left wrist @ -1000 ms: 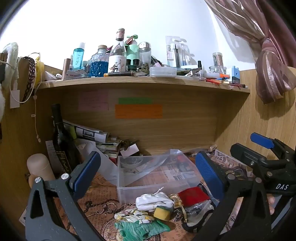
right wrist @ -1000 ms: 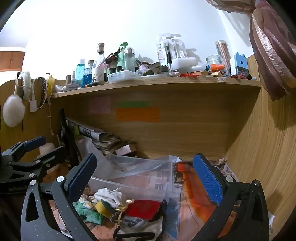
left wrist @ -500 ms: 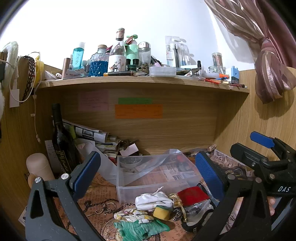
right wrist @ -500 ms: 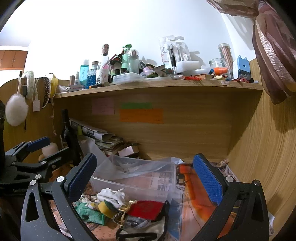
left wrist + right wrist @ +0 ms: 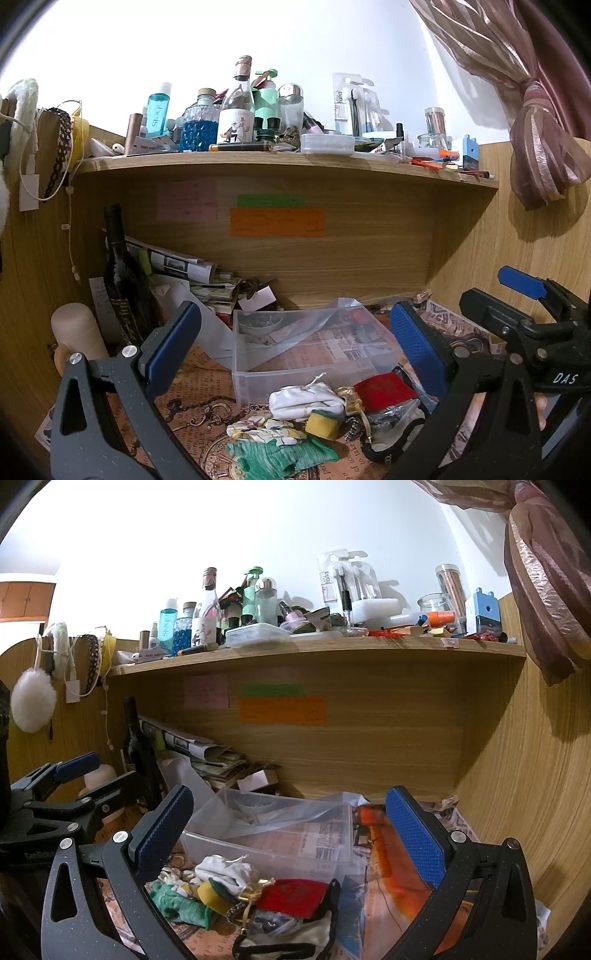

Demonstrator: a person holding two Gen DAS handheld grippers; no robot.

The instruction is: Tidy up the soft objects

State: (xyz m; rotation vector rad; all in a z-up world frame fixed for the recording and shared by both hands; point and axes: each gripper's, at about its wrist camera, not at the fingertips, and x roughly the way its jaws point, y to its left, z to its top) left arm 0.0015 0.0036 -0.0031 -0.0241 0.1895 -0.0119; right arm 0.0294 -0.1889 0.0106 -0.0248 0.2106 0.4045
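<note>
1. "das" in white letters on the black body of the right gripper (image 5: 522,291), seen from the left wrist view.
2. "harks" printed vertically on the clear blister pack (image 5: 351,101) on the upper shelf (image 5: 258,162); same pack (image 5: 340,579) in the right wrist view.
3. pink note (image 5: 186,199), green note (image 5: 270,201) and orange note (image 5: 277,221) on the back panel: writing too faint to read.
4. newspaper sheets under the clear bin (image 5: 295,354): print illegible.

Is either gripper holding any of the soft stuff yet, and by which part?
Nothing is held. The left gripper and right gripper are both open and empty, above the pile with the white cloth pouch and crumpled green cloth.
</note>
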